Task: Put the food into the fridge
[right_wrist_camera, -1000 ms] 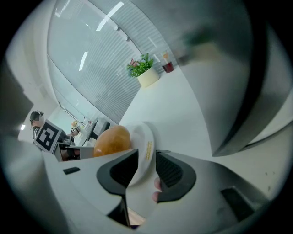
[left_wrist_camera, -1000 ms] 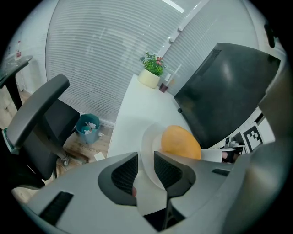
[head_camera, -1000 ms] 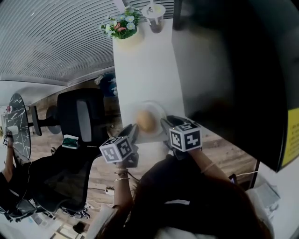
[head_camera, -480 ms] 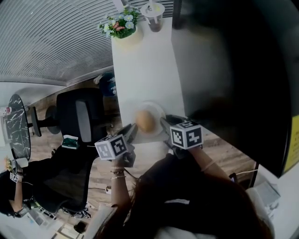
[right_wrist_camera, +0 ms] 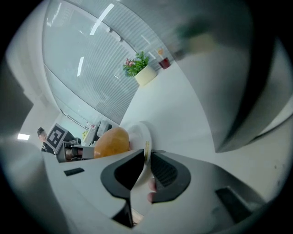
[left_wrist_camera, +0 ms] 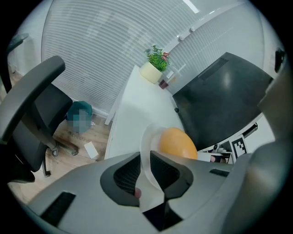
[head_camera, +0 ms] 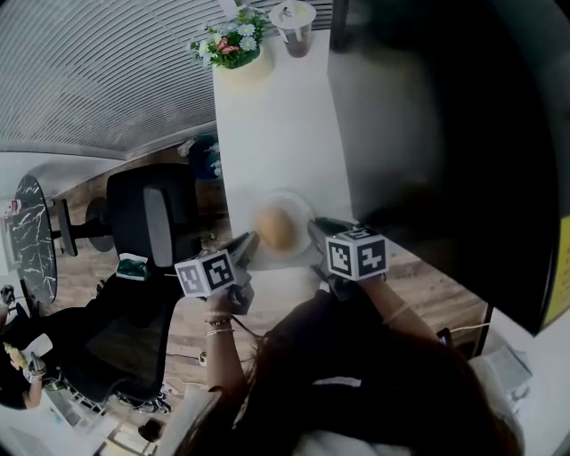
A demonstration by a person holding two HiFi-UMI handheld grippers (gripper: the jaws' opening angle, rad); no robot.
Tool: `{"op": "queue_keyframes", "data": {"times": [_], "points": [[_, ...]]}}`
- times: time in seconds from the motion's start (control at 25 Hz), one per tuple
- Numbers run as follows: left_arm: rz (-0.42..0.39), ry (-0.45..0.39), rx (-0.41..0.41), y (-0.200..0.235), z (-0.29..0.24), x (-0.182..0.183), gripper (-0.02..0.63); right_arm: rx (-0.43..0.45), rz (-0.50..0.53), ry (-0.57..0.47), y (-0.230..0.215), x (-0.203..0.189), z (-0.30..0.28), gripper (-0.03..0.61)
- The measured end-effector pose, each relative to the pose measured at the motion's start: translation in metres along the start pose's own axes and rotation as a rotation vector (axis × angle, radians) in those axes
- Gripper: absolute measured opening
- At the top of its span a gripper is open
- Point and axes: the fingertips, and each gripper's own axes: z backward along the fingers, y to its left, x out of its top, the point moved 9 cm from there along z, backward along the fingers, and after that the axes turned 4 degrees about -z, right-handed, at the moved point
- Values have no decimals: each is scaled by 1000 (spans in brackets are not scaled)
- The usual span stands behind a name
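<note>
A round orange-brown bun (head_camera: 275,229) lies on a white plate (head_camera: 291,203) near the front end of a narrow white table (head_camera: 276,125). My left gripper (head_camera: 247,243) holds the plate's left rim and my right gripper (head_camera: 316,232) holds its right rim. In the left gripper view the plate's rim (left_wrist_camera: 147,151) fills the narrow gap between the pads, with the bun (left_wrist_camera: 177,142) just beyond. The right gripper view shows the rim (right_wrist_camera: 145,147) pinched the same way, beside the bun (right_wrist_camera: 111,141). Both pairs of jaws have just been closing onto the plate.
A large black appliance (head_camera: 445,134) stands against the table's right side. A flower pot (head_camera: 230,46) and a lidded cup (head_camera: 294,27) sit at the far end. A black office chair (head_camera: 147,223) stands on the wooden floor to the left.
The left gripper's marker cube has tilted and shifted slightly left in the head view. The right gripper, plate and bun have stayed put.
</note>
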Motion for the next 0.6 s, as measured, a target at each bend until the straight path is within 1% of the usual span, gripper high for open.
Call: {"op": "queue_keyframes", "data": {"times": [0.08, 0.32, 0.48, 0.6], "points": [[12, 2, -1, 1, 0, -1, 54, 4, -7, 4, 0, 0, 0, 48], [39, -3, 1, -1, 3, -9, 49, 0, 8, 17, -2, -6, 2, 44], [45, -11, 3, -2, 5, -13, 44, 26, -5, 12, -2, -11, 4, 41], [42, -16, 3, -4, 8, -18, 43, 28, 4, -1, -2, -12, 10, 35]]}}
